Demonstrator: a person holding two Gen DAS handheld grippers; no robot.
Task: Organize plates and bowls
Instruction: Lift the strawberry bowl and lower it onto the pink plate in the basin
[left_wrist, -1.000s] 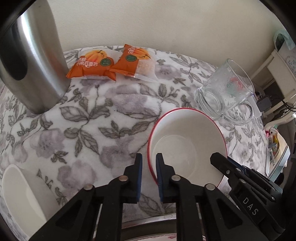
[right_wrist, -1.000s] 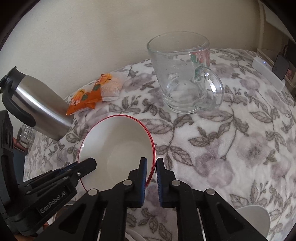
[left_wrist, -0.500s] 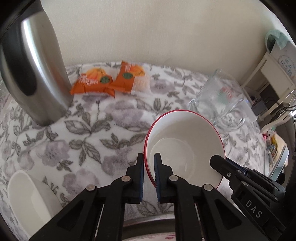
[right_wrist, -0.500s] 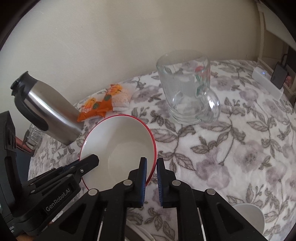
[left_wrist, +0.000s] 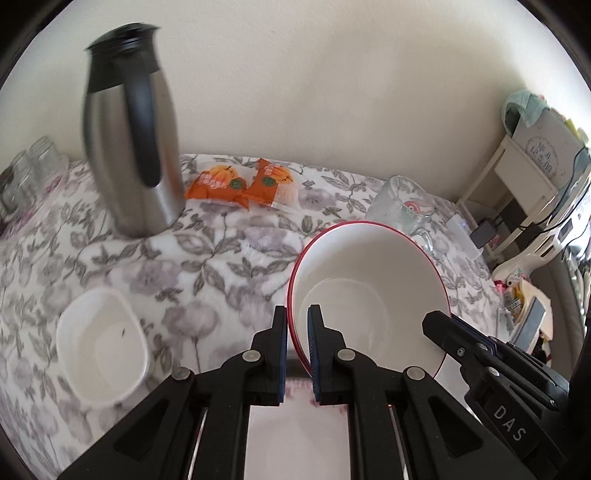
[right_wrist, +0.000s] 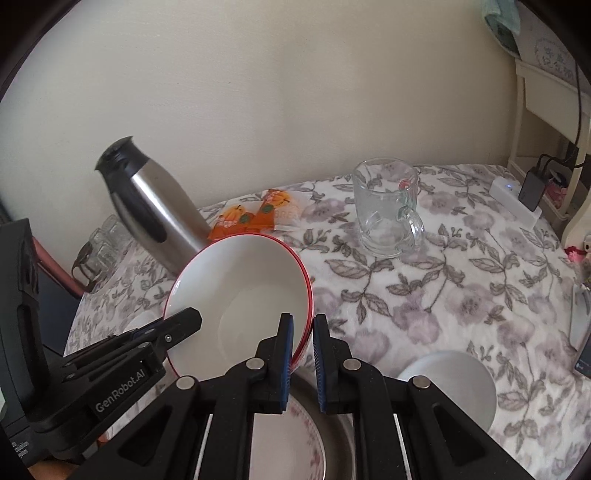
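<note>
Both claws are clamped on the red-rimmed bowl: left claw at its nine-o'clock rim, right claw at three o'clock. It is airborne above a patterned plate; two small white bowls still wait on the table. Since a second ago, the bowl has risen and the flask shows fully.

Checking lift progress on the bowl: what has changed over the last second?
Both grippers, left and right, have raised the red-rimmed bowl off the floral tablecloth, tilting it. Each stays clamped on the rim. The steel flask, glass mug and snack packets have not moved.
</note>
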